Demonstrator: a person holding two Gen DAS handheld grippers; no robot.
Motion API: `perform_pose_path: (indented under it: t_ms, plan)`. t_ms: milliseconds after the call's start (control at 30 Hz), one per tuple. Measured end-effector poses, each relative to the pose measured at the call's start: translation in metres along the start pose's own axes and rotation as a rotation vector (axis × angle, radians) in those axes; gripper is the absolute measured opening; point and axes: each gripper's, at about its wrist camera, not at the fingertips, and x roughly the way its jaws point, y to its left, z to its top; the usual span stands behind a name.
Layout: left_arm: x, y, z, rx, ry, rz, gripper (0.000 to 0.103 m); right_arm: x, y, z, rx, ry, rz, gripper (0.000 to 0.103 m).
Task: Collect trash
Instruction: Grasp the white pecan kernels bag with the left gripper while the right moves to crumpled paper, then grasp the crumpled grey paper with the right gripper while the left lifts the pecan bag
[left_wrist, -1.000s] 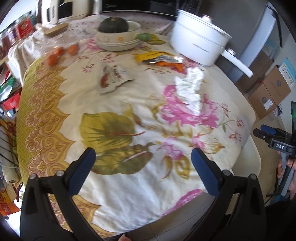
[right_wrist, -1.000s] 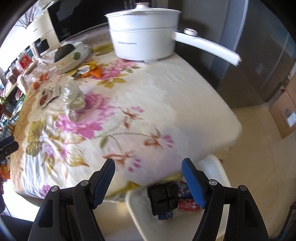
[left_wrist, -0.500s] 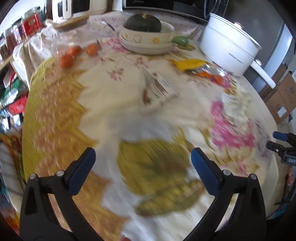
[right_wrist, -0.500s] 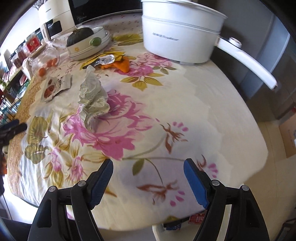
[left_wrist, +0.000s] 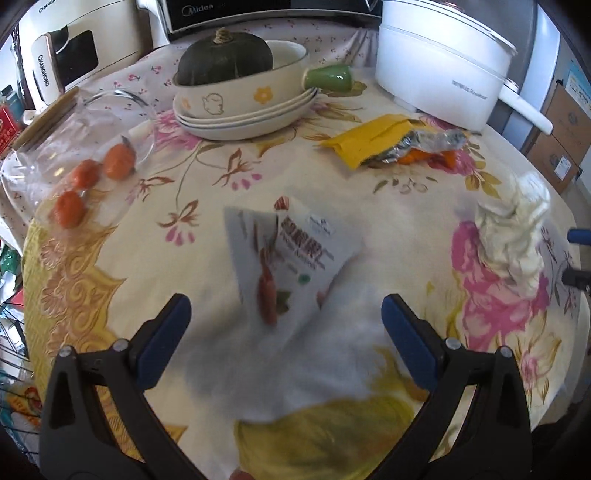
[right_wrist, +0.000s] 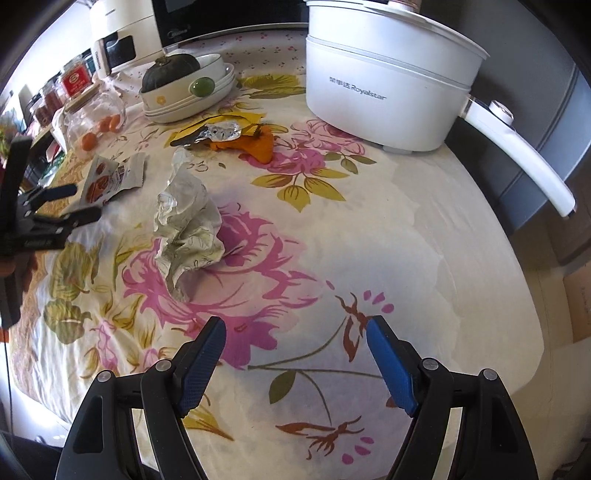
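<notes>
A white snack wrapper (left_wrist: 288, 254) with red print lies flat on the floral tablecloth, just beyond my open left gripper (left_wrist: 286, 325). A crumpled white paper wad (right_wrist: 188, 225) sits ahead and left of my open right gripper (right_wrist: 295, 362); the same paper wad (left_wrist: 513, 236) shows at the right of the left wrist view. Farther back lie a yellow wrapper (left_wrist: 369, 142) with crinkled foil (right_wrist: 221, 133) and an orange scrap (right_wrist: 258, 144). In the right wrist view my left gripper (right_wrist: 70, 201) hovers by the snack wrapper (right_wrist: 110, 177). Nothing is between either pair of fingers.
A white electric pot (right_wrist: 384, 88) with a long handle stands at the back right. Stacked plates and a bowl (left_wrist: 243, 99) hold a dark squash (left_wrist: 225, 59). A glass jar (left_wrist: 77, 147) with orange fruits lies at the left. The table edge (right_wrist: 532, 325) drops off to the right.
Both grippers moved forward over the table. The snack wrapper now lies close before the left gripper, and the paper wad has come nearer the right one. Both jaws stayed open.
</notes>
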Motion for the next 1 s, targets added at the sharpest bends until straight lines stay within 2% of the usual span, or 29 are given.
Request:
perform_pose_path:
  t_ms: [133, 300, 400, 567, 667, 1000]
  plan:
    - [0.01, -0.003, 0.007, -0.01, -0.025, 0.016, 0.102, -0.001, 0.0, 0.002, 0.004, -0.004, 0.009, 0.08]
    - [0.027, -0.008, 0.009, -0.002, -0.002, 0.037, 0.098, 0.001, -0.006, 0.007, 0.048, -0.009, 0.037, 0.08]
    - [0.027, -0.006, 0.01, -0.032, -0.025, 0.005, 0.088, 0.008, -0.012, 0.01, 0.094, 0.003, 0.065, 0.08]
    - [0.025, -0.01, 0.012, -0.033, -0.063, -0.006, 0.056, 0.017, -0.018, 0.016, 0.154, 0.013, 0.089, 0.08]
    - [0.021, -0.012, 0.009, -0.03, -0.072, -0.006, 0.048, 0.017, -0.019, 0.021, 0.161, -0.001, 0.095, 0.08]
    - [0.005, -0.009, -0.002, -0.081, -0.087, -0.016, 0.046, 0.012, 0.014, 0.037, 0.102, -0.049, 0.151, 0.081]
